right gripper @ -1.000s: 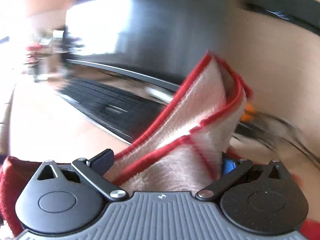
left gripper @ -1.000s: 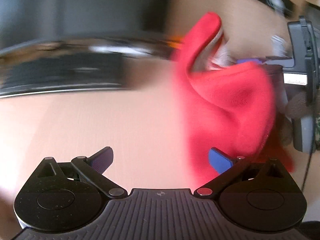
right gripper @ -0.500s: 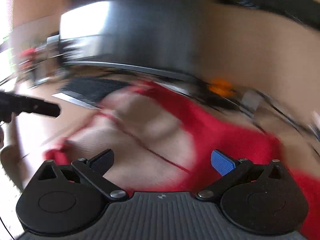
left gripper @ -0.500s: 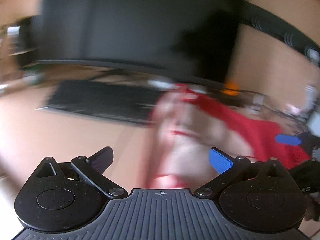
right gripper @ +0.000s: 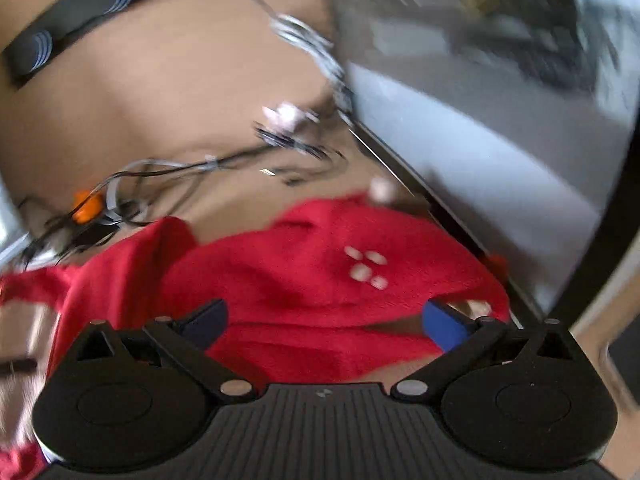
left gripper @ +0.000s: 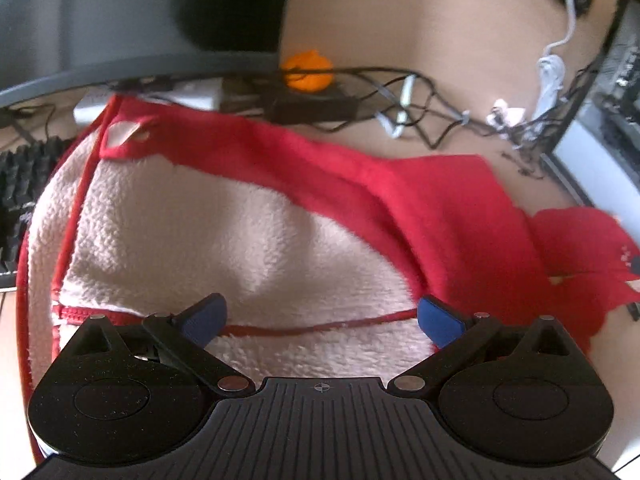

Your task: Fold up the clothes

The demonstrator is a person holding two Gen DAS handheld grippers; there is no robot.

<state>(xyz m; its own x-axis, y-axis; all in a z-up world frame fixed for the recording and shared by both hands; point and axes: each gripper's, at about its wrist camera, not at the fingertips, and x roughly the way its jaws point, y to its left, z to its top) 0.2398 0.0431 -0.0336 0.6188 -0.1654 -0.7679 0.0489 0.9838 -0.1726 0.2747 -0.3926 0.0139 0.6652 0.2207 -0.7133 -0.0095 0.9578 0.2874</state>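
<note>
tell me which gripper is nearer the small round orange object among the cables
Left, as far as two separate views allow. The left gripper faces the small round orange object straight ahead across the red fleece garment. From the right gripper it sits far off to the left.

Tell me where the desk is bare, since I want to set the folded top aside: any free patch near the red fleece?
Bare desk shows behind the red fleece, bordered by the cable tangle and the orange object. It is narrow. The keyboard crowds the left edge, and a dark-framed panel hems in the right. Both the left gripper and right gripper hang open over the fleece.
</note>
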